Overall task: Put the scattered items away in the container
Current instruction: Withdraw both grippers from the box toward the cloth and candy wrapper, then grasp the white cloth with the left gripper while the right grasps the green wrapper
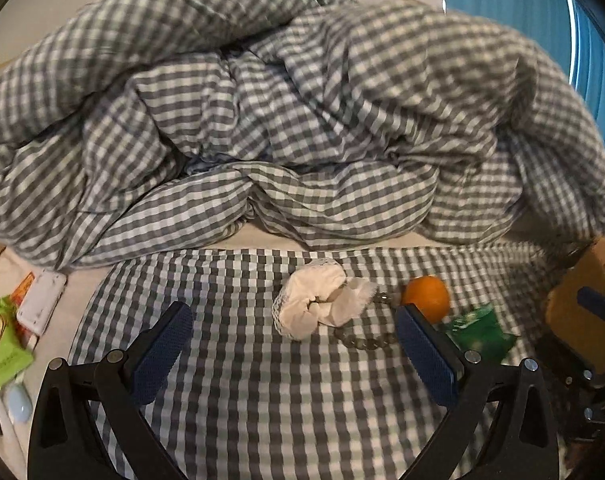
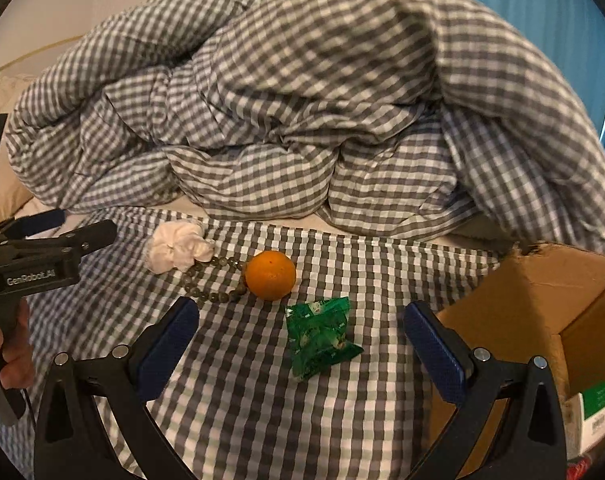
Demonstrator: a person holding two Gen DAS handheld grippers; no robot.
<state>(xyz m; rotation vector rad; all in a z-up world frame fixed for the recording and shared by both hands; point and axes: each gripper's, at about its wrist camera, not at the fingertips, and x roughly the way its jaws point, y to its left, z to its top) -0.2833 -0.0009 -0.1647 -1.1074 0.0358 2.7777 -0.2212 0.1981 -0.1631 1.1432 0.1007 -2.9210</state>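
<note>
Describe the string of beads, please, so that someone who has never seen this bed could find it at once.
Start at the flat checked cloth spread in front of the rumpled duvet. On it sits an orange, and beside that a white scrunchie. The string of beads loops between the two, reaching both: small, dull grey-green balls, the only chain-like thing there.

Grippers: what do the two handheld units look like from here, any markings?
Both the left gripper and right gripper have black plastic linkage arms with silver pivot bolts and dark blue textured finger pads. In the right wrist view, the left unit's black body carries white "GenRobot.AI" lettering. No sleeve visible.
</note>
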